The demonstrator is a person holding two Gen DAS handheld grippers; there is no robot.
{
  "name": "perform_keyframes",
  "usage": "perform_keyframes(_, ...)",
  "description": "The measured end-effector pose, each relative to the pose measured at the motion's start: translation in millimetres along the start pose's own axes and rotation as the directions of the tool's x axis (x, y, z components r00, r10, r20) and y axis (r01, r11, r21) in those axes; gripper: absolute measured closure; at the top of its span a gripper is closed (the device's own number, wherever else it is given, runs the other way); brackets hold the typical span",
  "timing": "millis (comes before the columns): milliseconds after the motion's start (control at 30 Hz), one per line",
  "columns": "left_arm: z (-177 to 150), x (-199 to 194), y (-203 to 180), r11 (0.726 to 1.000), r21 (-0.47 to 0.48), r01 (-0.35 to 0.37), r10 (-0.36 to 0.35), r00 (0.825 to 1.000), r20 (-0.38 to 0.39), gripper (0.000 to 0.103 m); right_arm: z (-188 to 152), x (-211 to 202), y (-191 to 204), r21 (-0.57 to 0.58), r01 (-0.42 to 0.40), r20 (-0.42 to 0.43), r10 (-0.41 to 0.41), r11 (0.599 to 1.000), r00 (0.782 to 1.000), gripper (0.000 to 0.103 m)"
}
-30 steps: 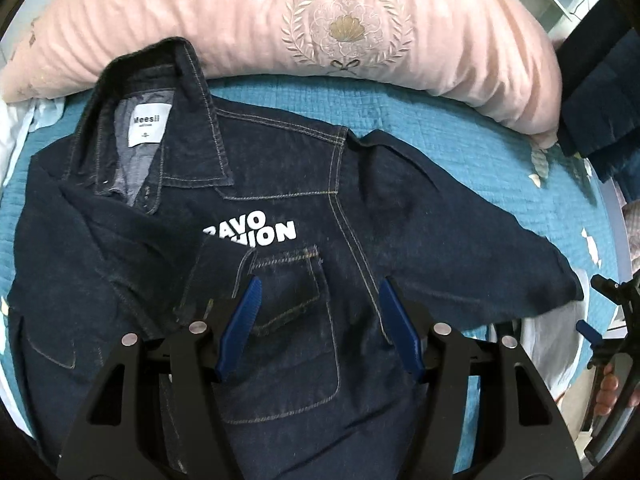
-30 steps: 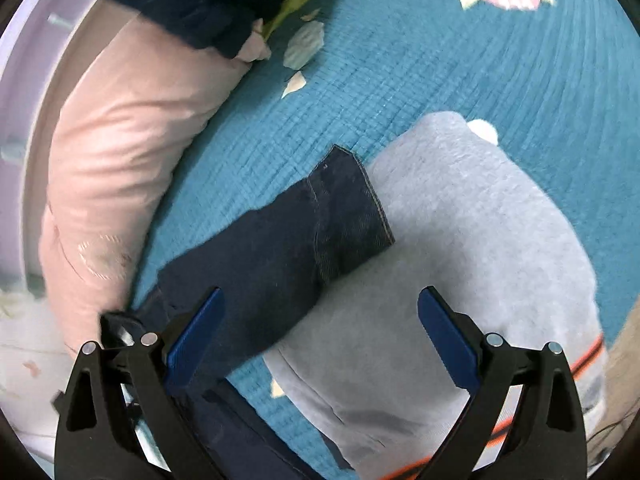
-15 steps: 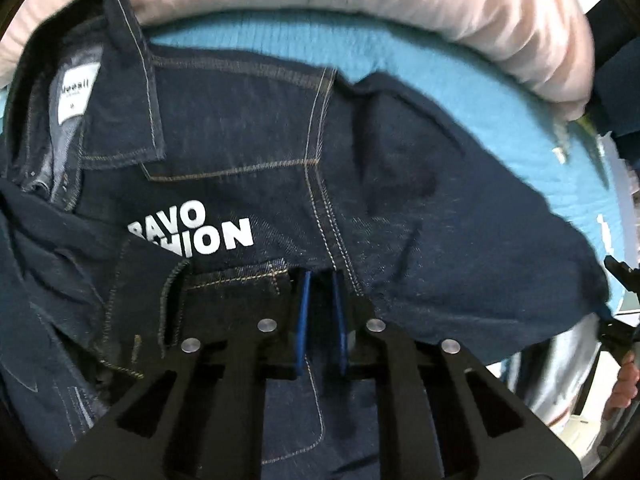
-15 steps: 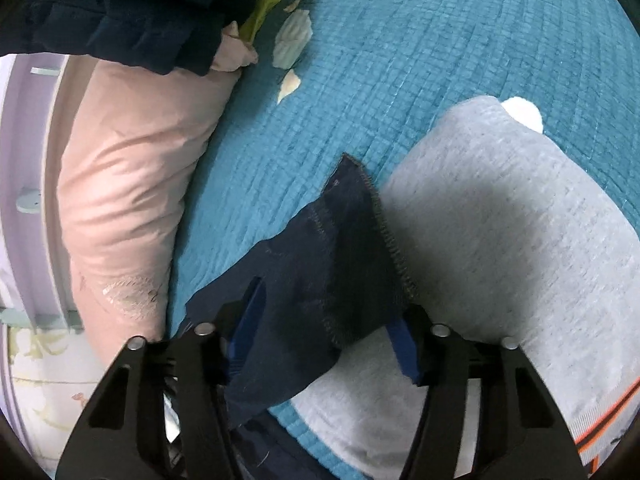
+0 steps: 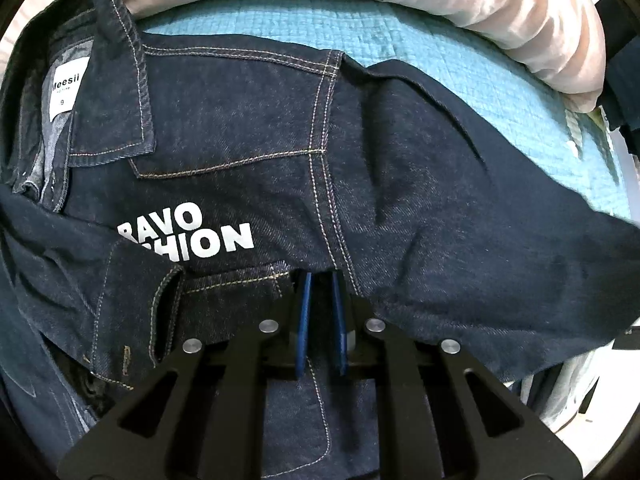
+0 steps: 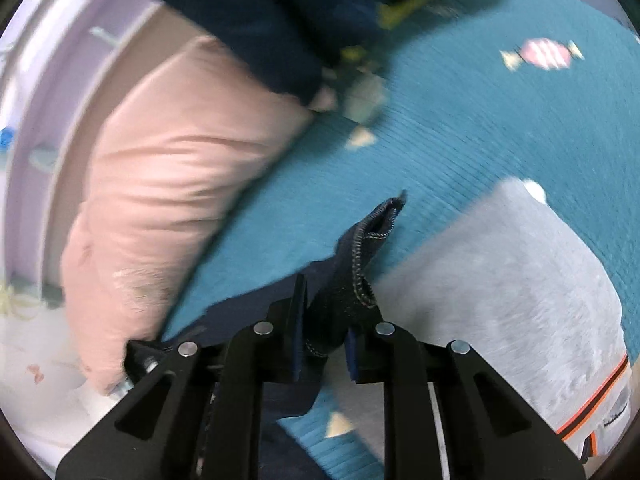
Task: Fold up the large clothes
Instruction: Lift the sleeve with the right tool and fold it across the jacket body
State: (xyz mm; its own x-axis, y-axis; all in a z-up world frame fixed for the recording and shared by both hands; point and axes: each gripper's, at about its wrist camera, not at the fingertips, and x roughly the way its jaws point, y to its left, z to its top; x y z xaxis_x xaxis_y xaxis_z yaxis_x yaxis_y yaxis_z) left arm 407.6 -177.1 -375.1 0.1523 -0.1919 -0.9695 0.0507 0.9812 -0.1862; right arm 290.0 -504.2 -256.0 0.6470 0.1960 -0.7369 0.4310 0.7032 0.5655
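**Both grippers pinching the denim jacket on the bed**

Left wrist cam: I'm looking nearly straight down on a dark denim jacket spread front-up over a teal quilted bedspread. Collar sits top-left w/ a white neck label; white printed letters cross the chest. My left gripper has its blue pads drawn close together, clamped on a pinch of the jacket's front, just right of the chest pocket's top edge & by the vertical seam. The jacket's sleeve runs off to the right. A pink pillow lies along the far side of the bed.

Right wrist cam, fairly blurred: my right gripper has just been closing & now grips the sleeve cuff, which bunches up between the pads, its stitched hem poking up and lifted off the bedspread. A grey garment w/ an orange stripe lies just to the right, under the cuff. Pink pillow is on the left, dark blue clothing piled beyond it.
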Motion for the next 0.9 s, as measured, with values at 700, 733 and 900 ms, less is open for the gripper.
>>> perform_keyframes(700,-15,-77,18,0.999,0.049,-0.008,0.002,0.994,0.107,0.091,-52,-56,149,-0.303,-0.142,-0.009,0.146,0.942,0.989,0.090)
perform_keyframes(733,-18,-83,21,0.999,0.049,-0.013,0.007,0.993,0.121,0.091,-56,-57,155,-0.312,-0.148,-0.013,0.151,0.939,0.988,0.090)
perform_keyframes(900,-28,-108,44,1.000,0.023,-0.013,0.009,0.988,0.156,0.091,-82,-62,188,-0.367,-0.183,-0.045,0.179,0.912,0.983,0.090)
